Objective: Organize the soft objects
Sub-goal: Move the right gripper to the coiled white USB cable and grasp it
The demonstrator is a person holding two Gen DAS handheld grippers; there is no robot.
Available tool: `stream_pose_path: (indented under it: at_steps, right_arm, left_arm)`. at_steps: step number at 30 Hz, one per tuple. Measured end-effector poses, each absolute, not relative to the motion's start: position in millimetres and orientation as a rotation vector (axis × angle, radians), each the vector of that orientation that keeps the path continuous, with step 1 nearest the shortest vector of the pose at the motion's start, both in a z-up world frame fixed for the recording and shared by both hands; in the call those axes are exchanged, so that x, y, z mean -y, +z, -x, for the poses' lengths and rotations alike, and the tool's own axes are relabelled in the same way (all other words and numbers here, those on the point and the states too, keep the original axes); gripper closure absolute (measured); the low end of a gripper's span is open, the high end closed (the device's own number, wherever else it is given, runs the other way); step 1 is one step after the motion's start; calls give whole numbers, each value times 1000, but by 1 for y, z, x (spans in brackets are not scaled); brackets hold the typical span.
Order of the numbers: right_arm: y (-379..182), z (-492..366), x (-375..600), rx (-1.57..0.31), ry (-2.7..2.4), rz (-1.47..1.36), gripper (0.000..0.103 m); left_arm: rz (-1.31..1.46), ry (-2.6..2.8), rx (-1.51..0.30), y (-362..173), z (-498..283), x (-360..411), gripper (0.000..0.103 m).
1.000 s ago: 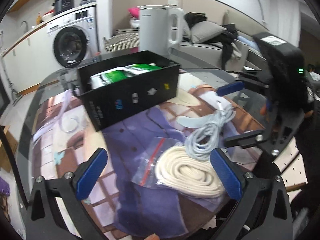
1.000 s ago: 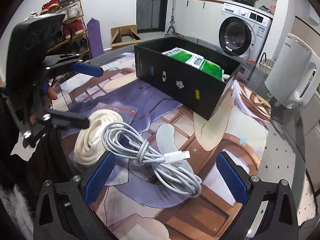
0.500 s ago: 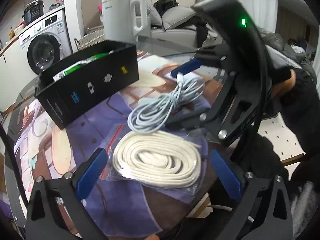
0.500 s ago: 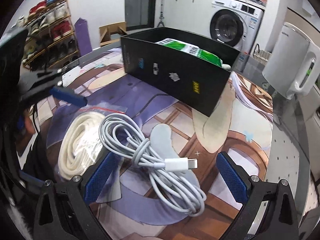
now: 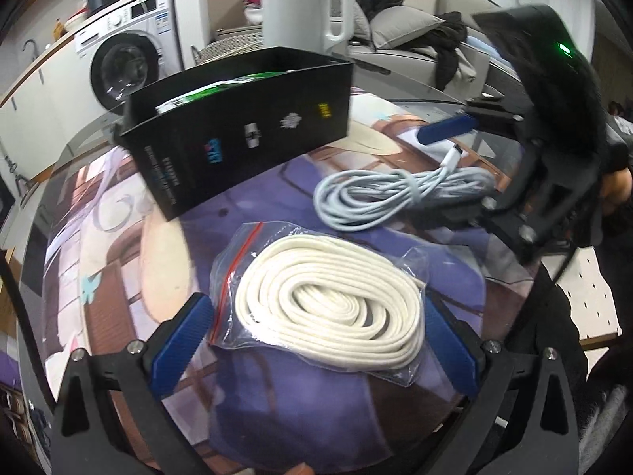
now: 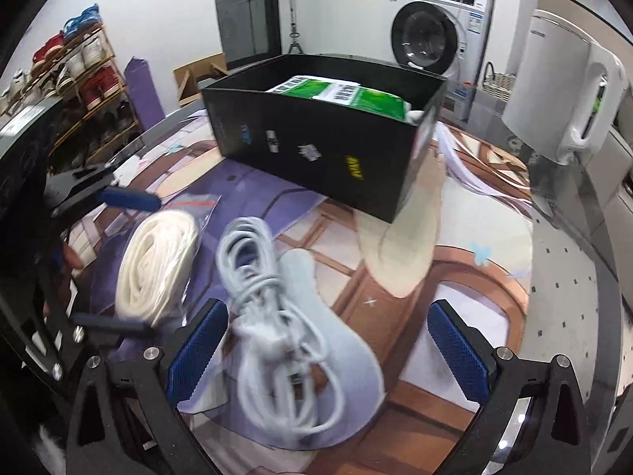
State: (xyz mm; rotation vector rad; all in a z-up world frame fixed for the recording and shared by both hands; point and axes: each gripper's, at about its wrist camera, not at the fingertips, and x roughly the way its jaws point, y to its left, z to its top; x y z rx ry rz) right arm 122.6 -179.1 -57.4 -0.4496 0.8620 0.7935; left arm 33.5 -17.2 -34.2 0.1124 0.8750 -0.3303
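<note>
Currently at the pre-grasp step on both sides, nothing picked yet. My left gripper (image 5: 316, 340) has its fingers spread wide, straddling the bagged white rope (image 5: 332, 308) lying at the near edge of the counter (image 5: 118, 237); pads beside the bag, whether they touch it I can't tell. My right gripper (image 6: 328, 348) is also spread wide, over the grey cable bundle (image 6: 273, 316), which lies just beside the rope toward the right side; the bundle sits closer to the left pad than centred. Black box (image 6: 328, 146) stands mid-counter, farther back, open top, green pack (image 6: 340, 93) already in it. Next, as I judge it: close left on the rope through the bag, shift right to centre the cable, close, lift both clear of the box wall and drop in. Risk: slippery bag, loose loops trailing.
</note>
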Motion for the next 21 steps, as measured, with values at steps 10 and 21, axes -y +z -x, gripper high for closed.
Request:
stream_pose_path:
  at_steps: [10,21]
  right_arm:
    - [-62,-111,169,-848,840,488,16]
    - [-56,-101,168,-816,897,512,70]
  left_arm:
    - [-88,-298,-886,-37,-39,9,0]
    - [-101,-286,-882,-38,-40,18,0]
